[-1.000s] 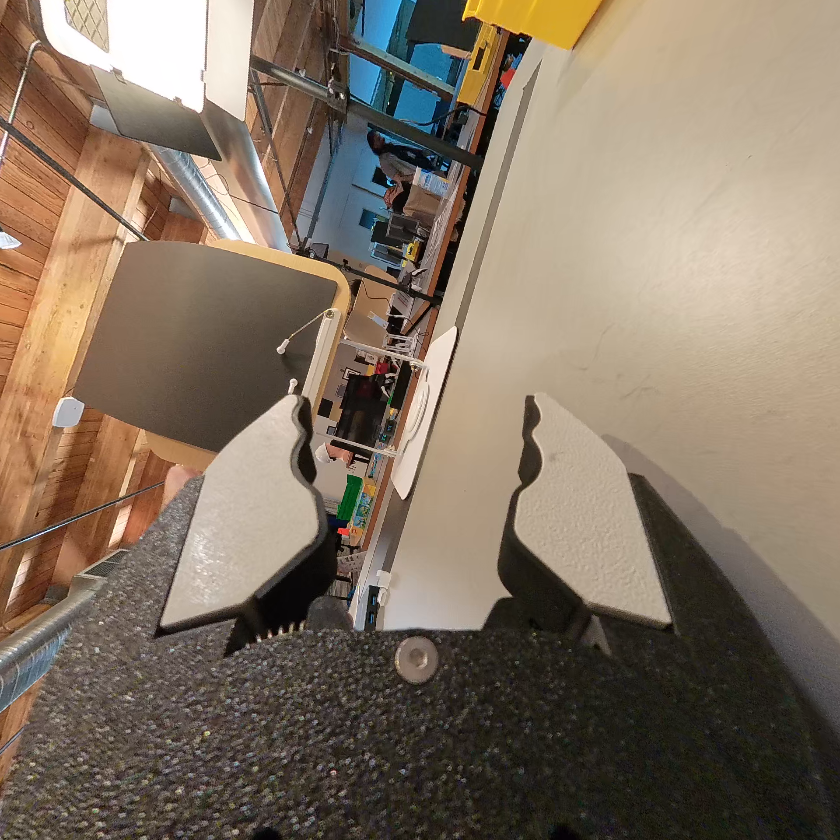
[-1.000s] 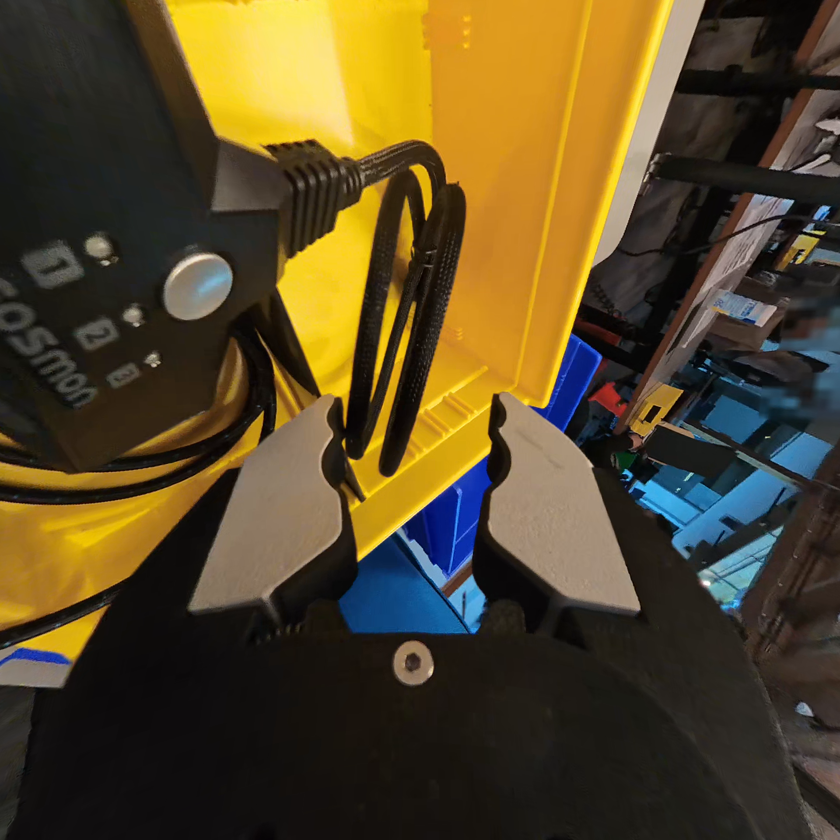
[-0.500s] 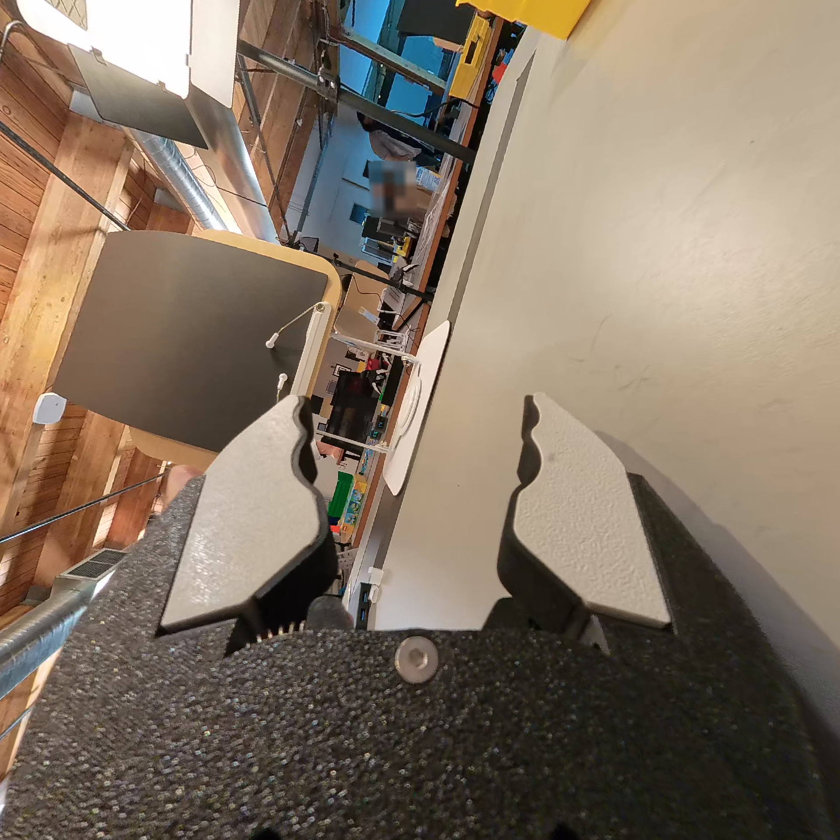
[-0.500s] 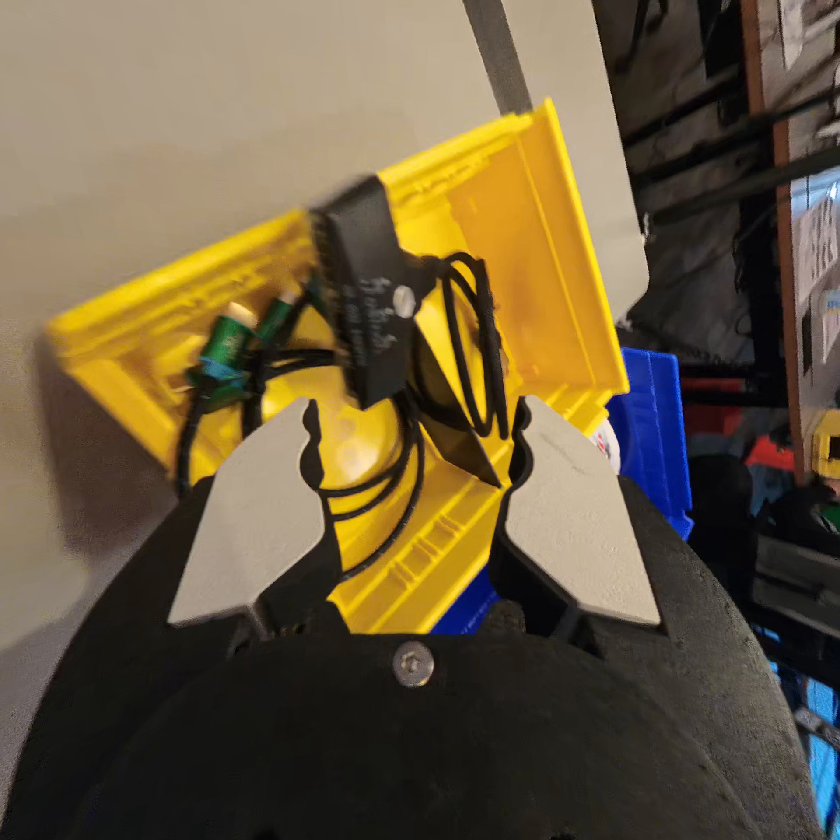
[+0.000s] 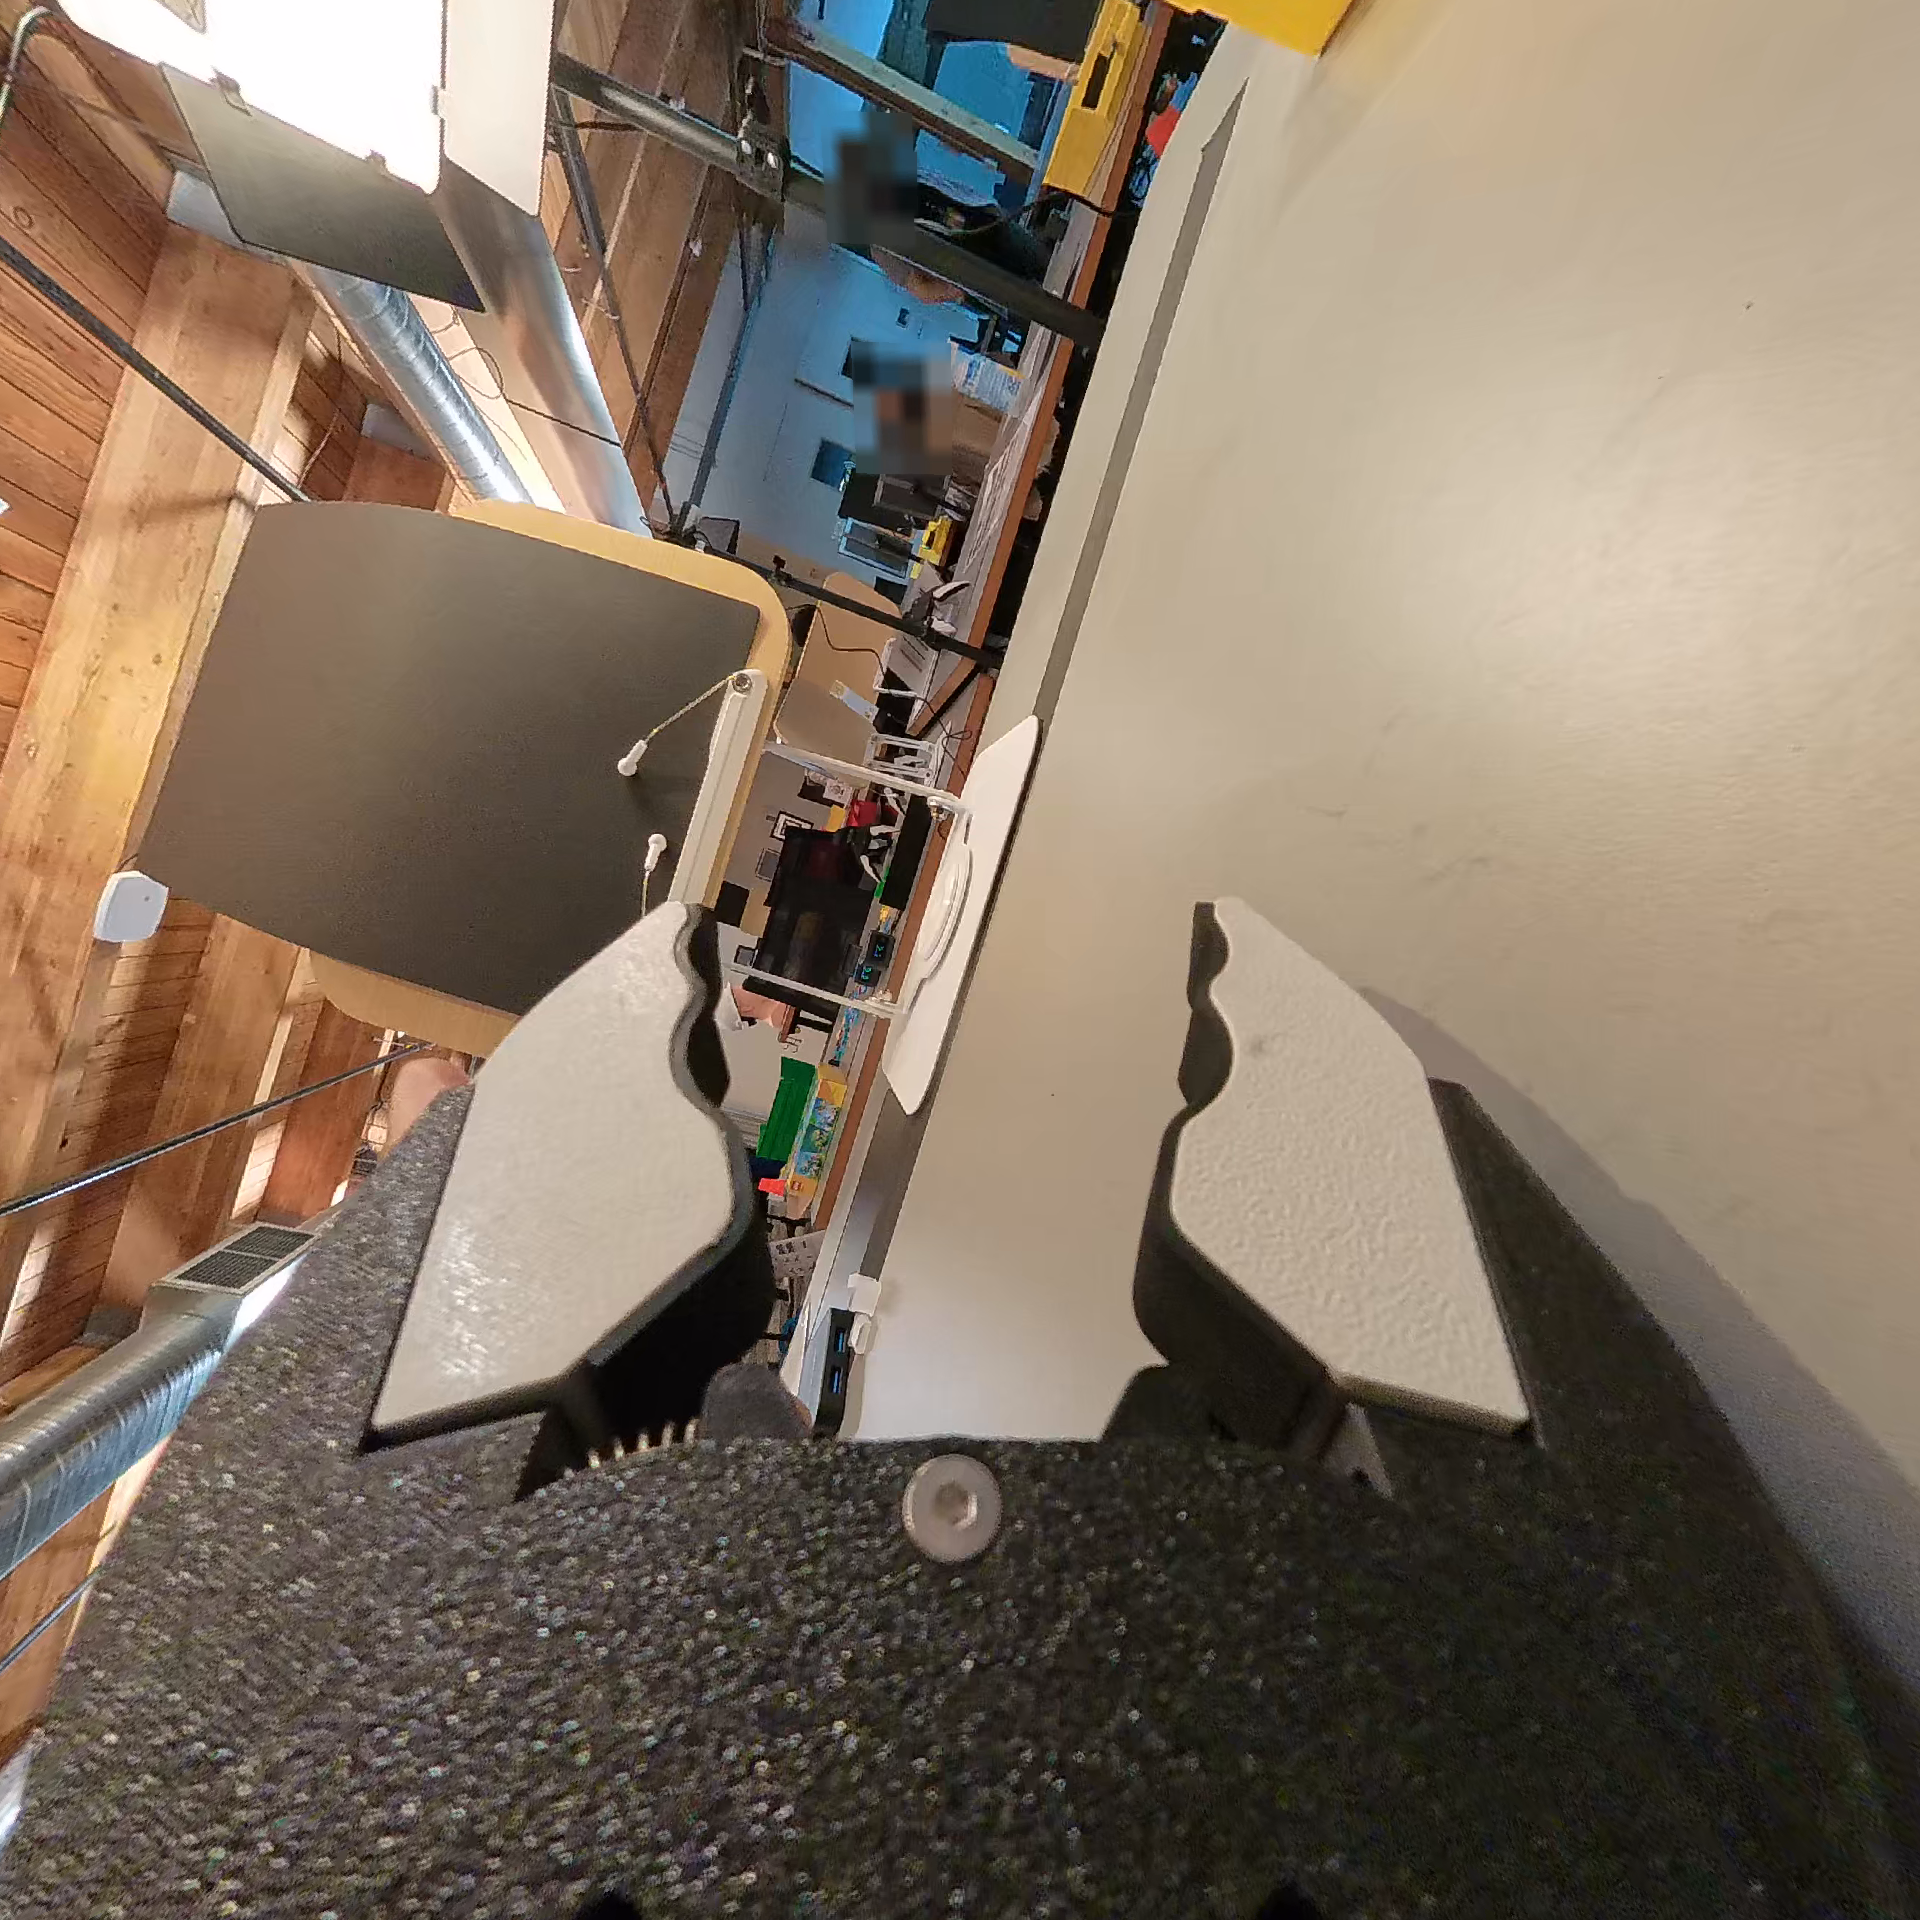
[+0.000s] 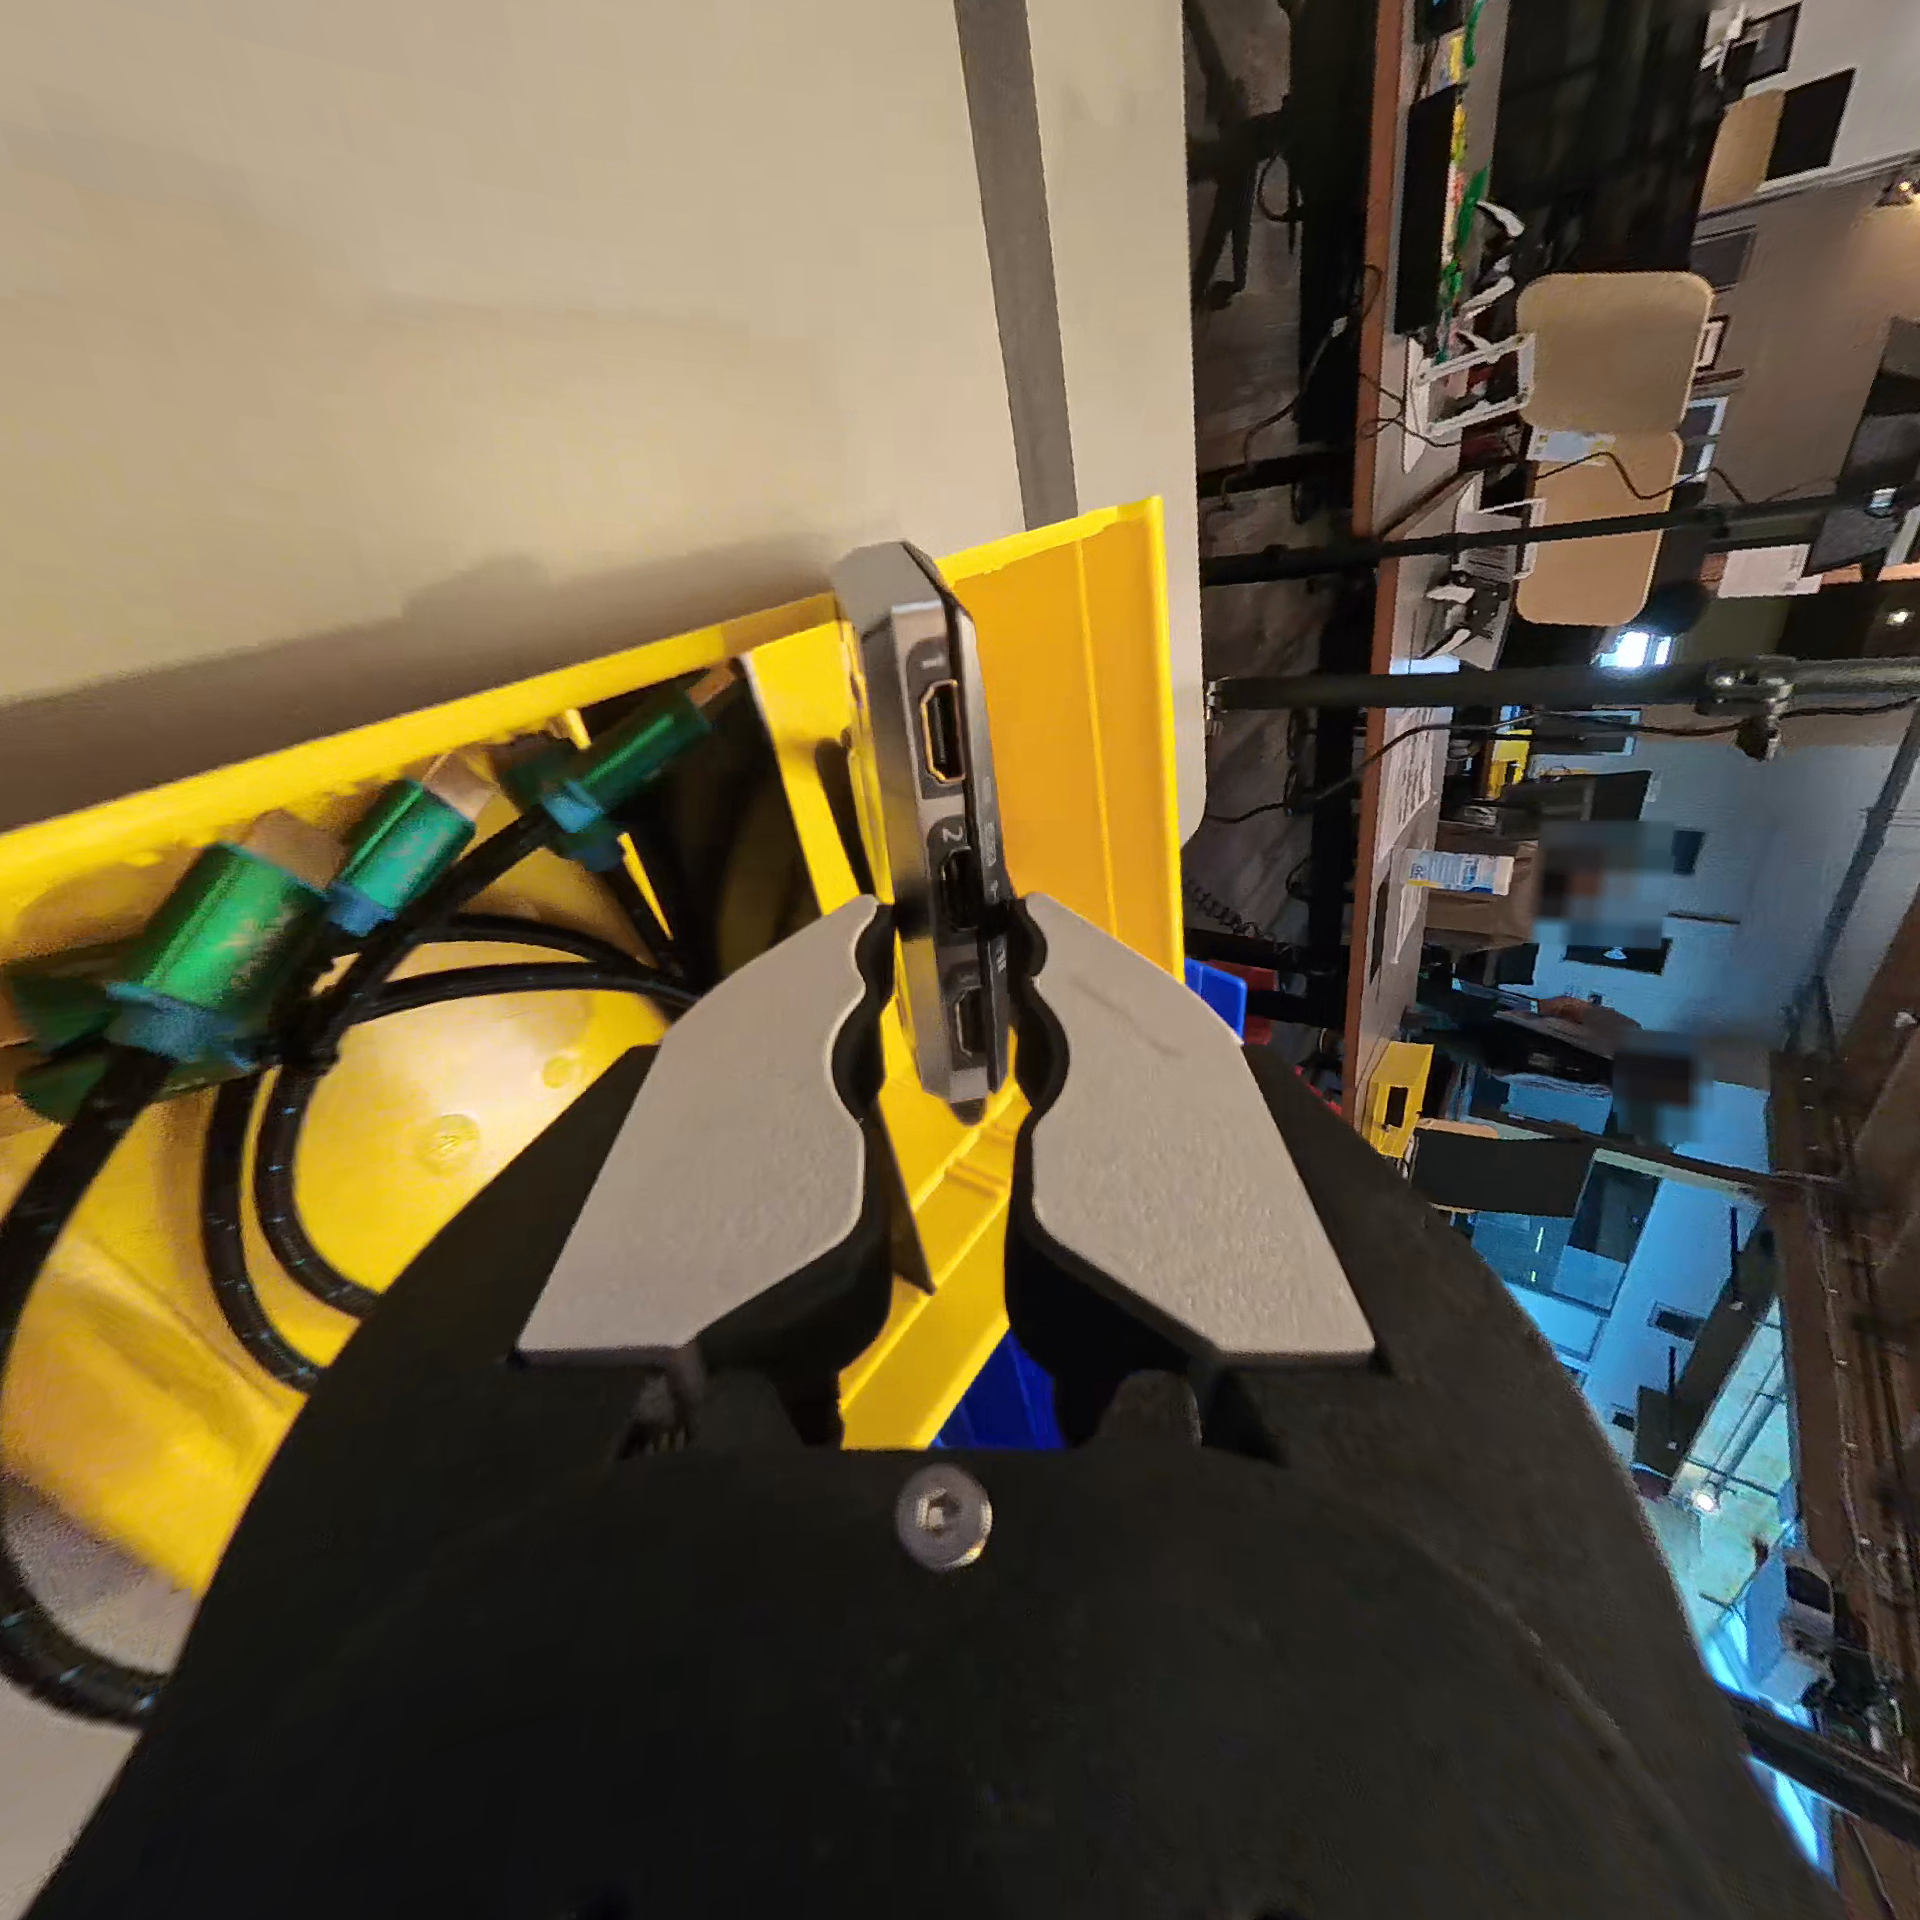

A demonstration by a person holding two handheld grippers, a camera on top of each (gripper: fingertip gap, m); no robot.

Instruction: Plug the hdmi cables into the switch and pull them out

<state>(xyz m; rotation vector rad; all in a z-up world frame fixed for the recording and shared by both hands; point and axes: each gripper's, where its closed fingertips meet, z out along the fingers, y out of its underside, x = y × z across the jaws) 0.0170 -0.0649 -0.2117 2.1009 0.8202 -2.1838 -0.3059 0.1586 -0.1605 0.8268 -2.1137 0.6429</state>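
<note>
Right wrist view: right gripper (image 6: 943, 920) has its fingers pressed on the two flat faces of the switch (image 6: 932, 831), a slim grey-black box held edge-on over the yellow bin (image 6: 1070, 727). Three ports face the camera; all three are bare. The lower end of the switch sits between the fingertips, so part of the bottom port and the box's lower corner are hidden.

HDMI cables (image 6: 312, 997) lie inside the bin, left of the switch: black braided cord with green plug shells (image 6: 223, 945) bunched near the bin's far wall. Plugs are blurred; count uncertain, at least three. Cord loops are cut off by the gripper body and the left frame edge. A blue bin (image 6: 1003, 1392) shows only as a sliver below the yellow one.

Left wrist view: left gripper (image 5: 951, 940), fingers wide apart, nothing between them, beside the pale table (image 5: 1507, 623). Only a yellow corner (image 5: 1268, 12) at the top edge; switch and cables out of sight here.
</note>
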